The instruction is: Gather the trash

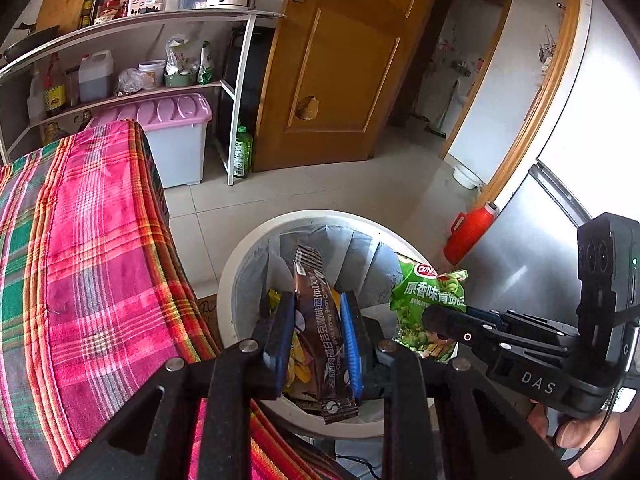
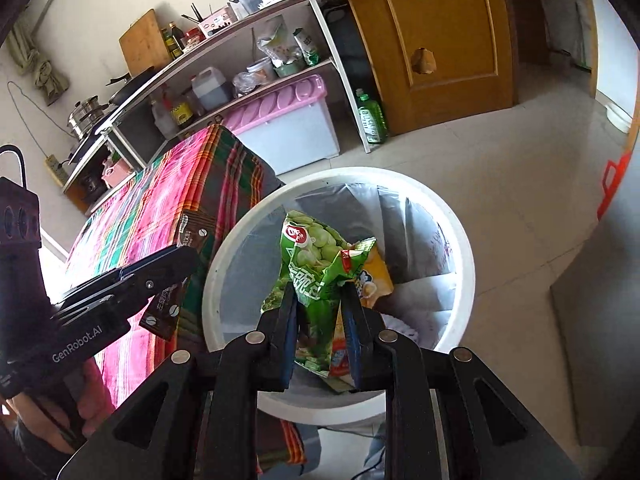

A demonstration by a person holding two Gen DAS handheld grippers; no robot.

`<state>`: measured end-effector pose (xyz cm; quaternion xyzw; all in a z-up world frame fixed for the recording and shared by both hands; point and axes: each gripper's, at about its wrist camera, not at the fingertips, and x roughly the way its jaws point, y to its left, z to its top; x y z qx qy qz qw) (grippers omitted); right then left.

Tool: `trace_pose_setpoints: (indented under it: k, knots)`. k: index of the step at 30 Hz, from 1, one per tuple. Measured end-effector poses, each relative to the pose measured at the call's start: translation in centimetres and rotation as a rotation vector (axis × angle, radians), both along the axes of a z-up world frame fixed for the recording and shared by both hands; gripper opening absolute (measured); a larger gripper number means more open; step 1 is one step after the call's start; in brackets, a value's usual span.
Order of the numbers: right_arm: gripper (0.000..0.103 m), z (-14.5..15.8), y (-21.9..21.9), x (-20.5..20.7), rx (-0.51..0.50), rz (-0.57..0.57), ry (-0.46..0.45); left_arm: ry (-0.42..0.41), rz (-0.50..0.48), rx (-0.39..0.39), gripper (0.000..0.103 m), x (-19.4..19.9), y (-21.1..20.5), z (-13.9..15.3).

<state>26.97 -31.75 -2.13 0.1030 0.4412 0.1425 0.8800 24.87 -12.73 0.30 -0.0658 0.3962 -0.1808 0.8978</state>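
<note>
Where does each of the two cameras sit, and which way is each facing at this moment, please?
Left wrist: on the left claw, looking down into the white bin; it grips a brown wrapper; the right claw shows at right.
Right wrist: on the right claw, over the same bin, gripping a green snack bag; the left claw shows at left.
Shared: bin, plaid cloth, shelf, door.

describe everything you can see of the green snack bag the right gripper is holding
The crumpled green foil snack bag is glossy plastic, printed with pale green beans, white Chinese characters and a red logo near its top. It stands roughly upright, pinched low down between the right gripper's blue-padded fingers, held above the open white round trash bin with its grey liner. Its top looks torn open. A yellow wrapper lies in the bin behind it.
</note>
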Motion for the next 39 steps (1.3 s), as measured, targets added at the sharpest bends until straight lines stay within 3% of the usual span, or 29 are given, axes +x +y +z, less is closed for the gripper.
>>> trace_pose_setpoints:
  k: [4, 10, 17, 27, 31, 39]
  knots:
    - [0.023, -0.2, -0.2, 0.2, -0.015, -0.003, 0.004, 0.015, -0.005, 0.0, 0.026, 0.5, -0.4, -0.3]
    - [0.032, 0.1, -0.3, -0.2, -0.024, -0.008, -0.004, 0.021, -0.002, -0.005, 0.028, 0.6, -0.5, -0.4]
    - [0.034, 0.9, 0.0, -1.1, -0.042, -0.013, -0.031, 0.005, 0.0, -0.011, 0.028, -0.2, 0.4, 0.3]
    - [0.035, 3.4, 2.0, -4.4, -0.076, 0.007, -0.116, -0.053, 0.027, -0.016, 0.028, -3.8, 2.3, 2.3]
    - [0.035, 4.2, 3.0, -6.0, -0.082, 0.017, -0.138, -0.079, 0.05, -0.01, 0.037, -5.6, 3.5, 3.0]
    - [0.036, 5.3, 4.9, -9.4, -0.094, 0.046, -0.176, -0.112, 0.087, 0.005, 0.037, -9.3, 5.7, 3.7]
